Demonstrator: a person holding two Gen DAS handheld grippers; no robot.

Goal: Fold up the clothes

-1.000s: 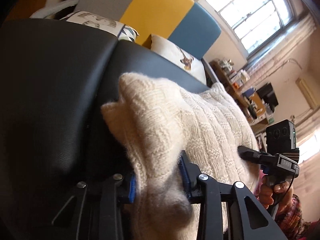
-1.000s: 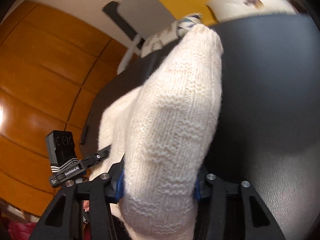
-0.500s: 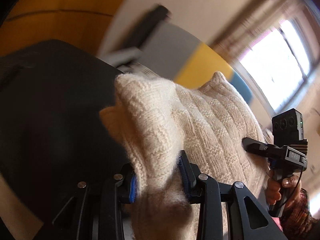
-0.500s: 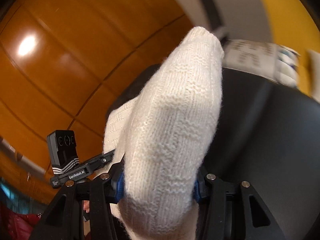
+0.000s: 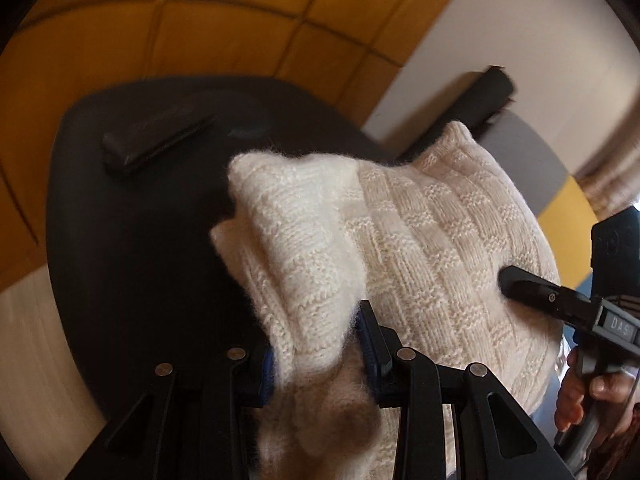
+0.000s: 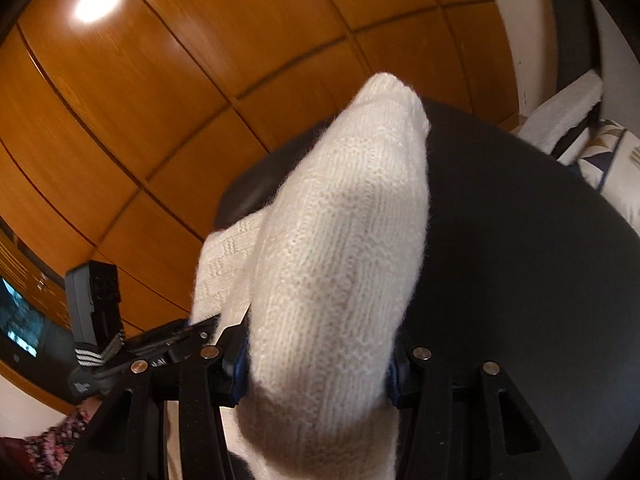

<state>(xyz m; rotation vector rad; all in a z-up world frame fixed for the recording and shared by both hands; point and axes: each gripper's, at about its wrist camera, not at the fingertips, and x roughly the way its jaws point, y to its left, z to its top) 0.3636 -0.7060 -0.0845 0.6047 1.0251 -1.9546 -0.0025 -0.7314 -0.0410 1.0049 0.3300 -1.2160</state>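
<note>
Sweater [image 5: 420, 248], cream and thick-knit, is pinched at two places, one fold in each claw. The left claw [image 5: 320, 356] has its blue-lined fingers [image 5: 370, 348] pressed in on a bunched wad of the knit, which bulges out ahead of the tips and hangs fuzzy and shadowed below them. From that wad the fabric spreads to the right as a broad checked panel, ending in a small peak at its far edge. Over on the right side of the left wrist view, the right claw [image 5: 516, 280] reaches into the same panel, its black finger touching the wool, with the person's right hand [image 5: 580, 396] wrapped around the handle.

The right claw [image 6: 316, 372] is likewise clamped on a thick roll of the sweater [image 6: 340, 248], which rises forward from between the fingers to a rounded tip. To its left the other claw's black body [image 6: 96, 312] shows, meeting the knit at its lower edge.

Beneath the wool lies a black cushion [image 5: 132, 248], smooth and leathery, with a small dark case [image 5: 152, 140] resting on its far part. Orange wood panels [image 6: 160, 100] fill the background, and a patterned pillow [image 6: 604, 164] sits at the right edge of the right wrist view.
</note>
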